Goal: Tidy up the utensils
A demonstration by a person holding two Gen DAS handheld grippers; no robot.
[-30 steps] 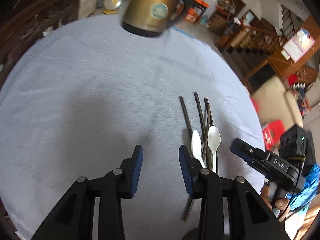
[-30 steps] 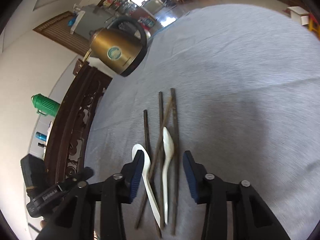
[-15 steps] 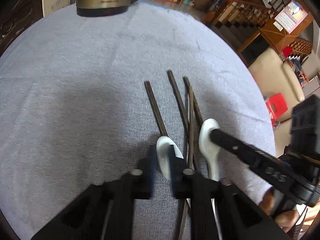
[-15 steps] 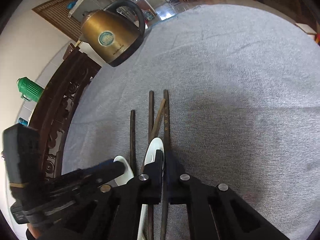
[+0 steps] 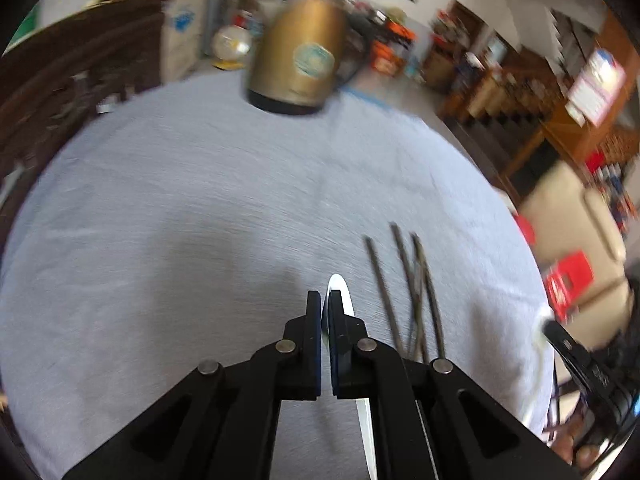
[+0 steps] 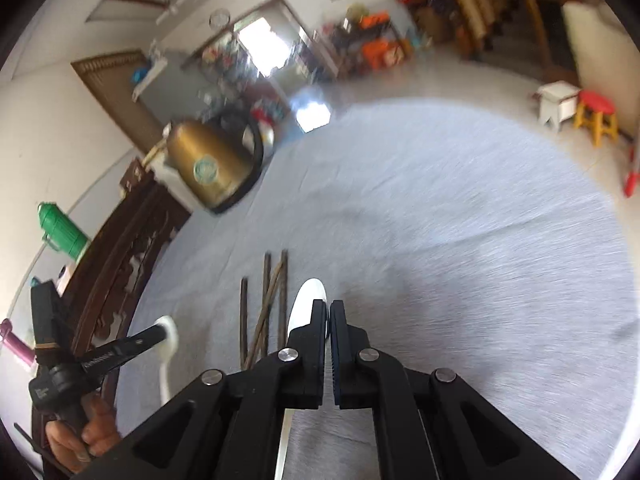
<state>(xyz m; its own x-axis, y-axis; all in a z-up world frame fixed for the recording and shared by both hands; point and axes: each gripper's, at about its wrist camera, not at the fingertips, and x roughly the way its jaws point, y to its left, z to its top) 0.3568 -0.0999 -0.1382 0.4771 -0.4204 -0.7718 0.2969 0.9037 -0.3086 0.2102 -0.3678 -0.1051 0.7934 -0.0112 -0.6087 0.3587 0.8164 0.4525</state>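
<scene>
Brass-coloured kettle (image 5: 298, 62) stands beyond the chopsticks (image 5: 408, 292); nothing between.

2 wrist fisheyes, each angled down along its fingers, close over the shared grey tablecloth (image 5: 200, 220), chopsticks (image 6: 266, 304) and kettle (image 5: 300, 60).

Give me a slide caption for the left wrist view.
Left claw shut on a white spoon, chopsticks beside it.
</scene>
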